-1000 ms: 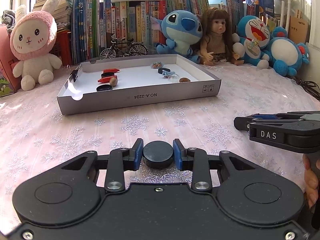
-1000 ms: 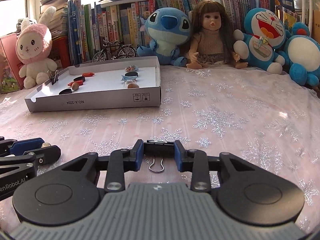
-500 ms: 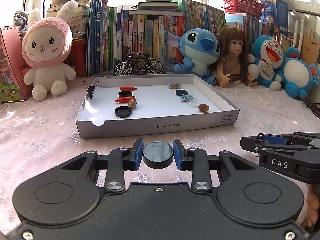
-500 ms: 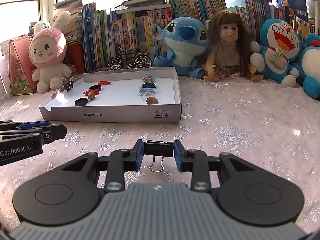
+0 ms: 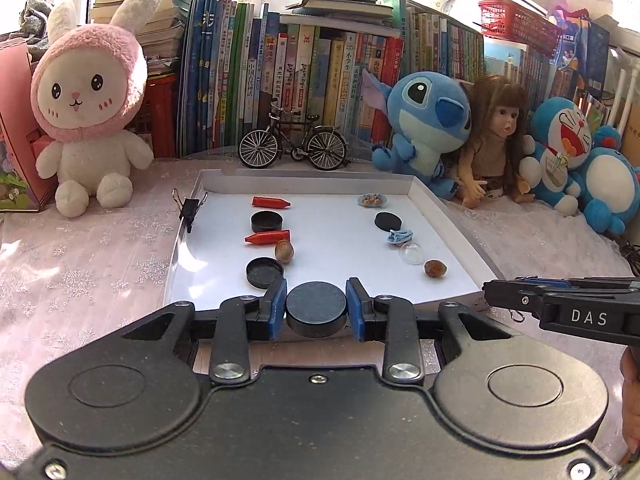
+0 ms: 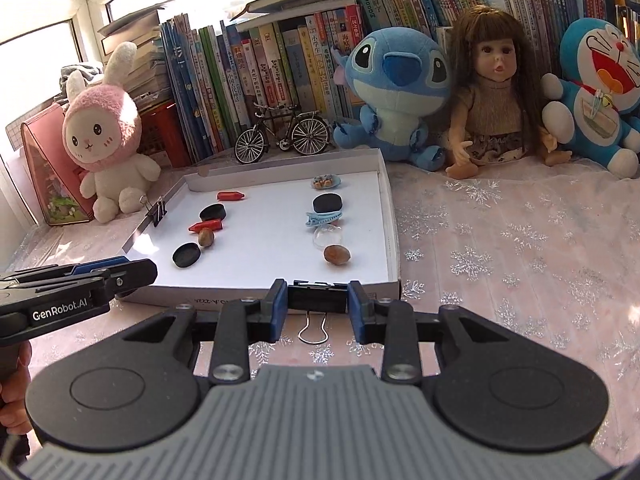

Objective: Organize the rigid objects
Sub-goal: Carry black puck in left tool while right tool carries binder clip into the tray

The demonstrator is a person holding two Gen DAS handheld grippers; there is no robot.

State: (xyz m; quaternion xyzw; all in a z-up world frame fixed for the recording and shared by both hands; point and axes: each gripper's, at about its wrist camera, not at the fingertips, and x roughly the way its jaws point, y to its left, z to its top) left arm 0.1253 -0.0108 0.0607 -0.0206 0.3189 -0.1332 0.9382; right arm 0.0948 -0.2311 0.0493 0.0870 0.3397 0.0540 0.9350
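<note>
1. The left tongs pinch a black round cap between their blue pads; the cap sits flat side up, just over the near wall of the white cardboard tray; the tongs also show side-on at the left edge of the right wrist view.
2. The right tongs pinch a black binder clip by its body; its wire handle hangs below the pads; the clip hovers at the tray's near wall, towards its near right corner; these tongs show at the right edge of the left wrist view.
3. The tray lies on the worktop, which wears a pink cloth with silver snowflakes.
4. Along the tray's left side: a red crayon near the far wall; a black cap; a second red crayon; a brown nut touching or just beside that crayon's end; another black cap nearest the front.
5. Along the tray's right side, far to near: a tiny plate of toy food; a black disc; a light-blue hair clip; a clear dome; a second brown nut.
6. A second binder clip grips the tray's left wall.
7. Along the worktop's far edge: a pink bunny plush, a model bicycle, a blue Stitch plush, a doll, a Doraemon plush; behind them, a row of books.
</note>
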